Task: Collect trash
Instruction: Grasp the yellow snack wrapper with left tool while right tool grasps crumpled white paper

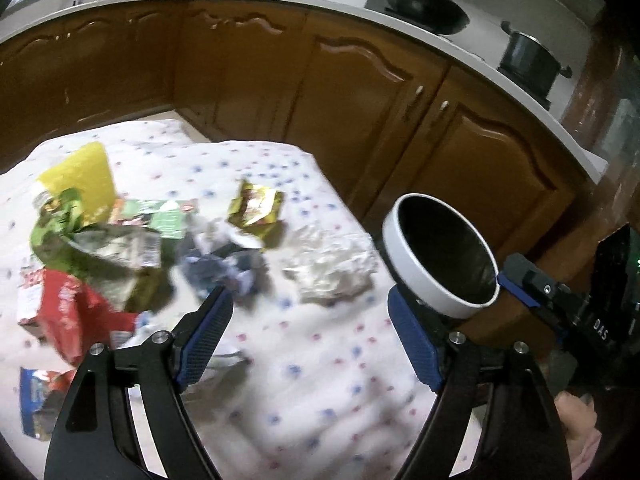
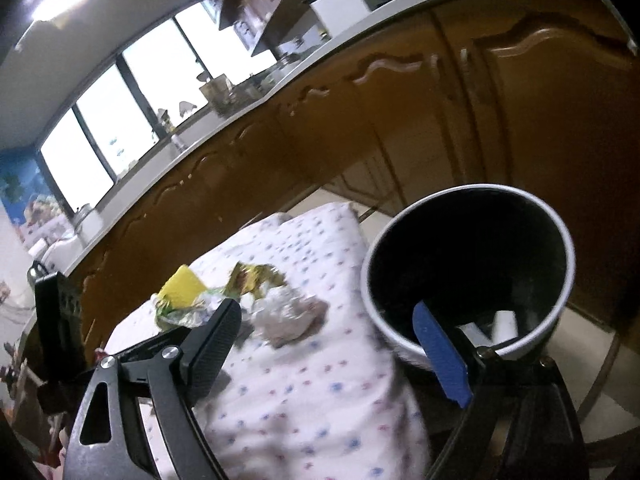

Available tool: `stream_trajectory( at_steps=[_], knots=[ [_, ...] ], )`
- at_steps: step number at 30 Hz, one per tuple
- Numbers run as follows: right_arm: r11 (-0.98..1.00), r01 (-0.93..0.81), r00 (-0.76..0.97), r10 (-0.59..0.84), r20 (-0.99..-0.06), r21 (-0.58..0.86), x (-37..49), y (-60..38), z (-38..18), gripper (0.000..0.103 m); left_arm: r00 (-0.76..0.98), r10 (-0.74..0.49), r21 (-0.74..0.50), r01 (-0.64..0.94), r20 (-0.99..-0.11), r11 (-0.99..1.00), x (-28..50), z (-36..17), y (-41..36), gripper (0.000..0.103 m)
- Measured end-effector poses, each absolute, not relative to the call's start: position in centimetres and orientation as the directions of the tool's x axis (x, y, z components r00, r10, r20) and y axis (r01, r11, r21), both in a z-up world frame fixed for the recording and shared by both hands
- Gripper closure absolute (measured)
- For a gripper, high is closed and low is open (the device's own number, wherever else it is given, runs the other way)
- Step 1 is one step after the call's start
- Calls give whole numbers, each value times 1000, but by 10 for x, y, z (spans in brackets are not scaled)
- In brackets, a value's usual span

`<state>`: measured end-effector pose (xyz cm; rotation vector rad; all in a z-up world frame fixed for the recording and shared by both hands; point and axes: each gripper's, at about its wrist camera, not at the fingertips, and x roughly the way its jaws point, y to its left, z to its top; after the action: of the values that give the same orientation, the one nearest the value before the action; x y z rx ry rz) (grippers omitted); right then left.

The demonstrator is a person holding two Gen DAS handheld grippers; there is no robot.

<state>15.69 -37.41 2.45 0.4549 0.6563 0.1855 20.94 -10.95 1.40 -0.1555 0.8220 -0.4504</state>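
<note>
Left wrist view: both tools (image 1: 308, 340) (image 2: 336, 344) spread, empty; bin (image 1: 408, 264) upright, mouth up, beside trash (image 1: 120, 240).

On the cloth-covered surface (image 1: 304, 344) the trash lies in a loose heap toward nine o'clock: a box (image 1: 60, 312) nearest, a crumpled bag (image 1: 116, 248) behind it, a flat packet (image 1: 80, 176) farthest back. A small wrapper (image 1: 256, 208) sits at twelve o'clock, crumpled paper (image 1: 332, 272) toward two. The bin (image 1: 440, 256) stands off the surface's edge at three o'clock. Cabinets (image 1: 360, 100) run behind, with pots (image 1: 528, 60) on top.
</note>
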Motion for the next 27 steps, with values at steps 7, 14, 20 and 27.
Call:
stream_trajectory(
  at_steps=[7, 14, 20, 27],
  knots=[
    [895, -69, 760, 333, -558, 440, 169, -344, 20, 14, 610, -419, -290, 304, -673, 908, 219, 20, -82, 21],
    [889, -79, 706, 369, -604, 450, 198, -324, 1, 26, 609, -376, -249, 285, -699, 926, 244, 24, -76, 21],
    [890, -72, 638, 389, -665, 451, 232, -310, -22, 49, 577, -365, -239, 285, -731, 928, 278, 22, -87, 22],
    [888, -77, 610, 402, -683, 454, 238, -307, -37, 80, 537, -339, -206, 293, -772, 934, 316, 7, -110, 43]
  ],
)
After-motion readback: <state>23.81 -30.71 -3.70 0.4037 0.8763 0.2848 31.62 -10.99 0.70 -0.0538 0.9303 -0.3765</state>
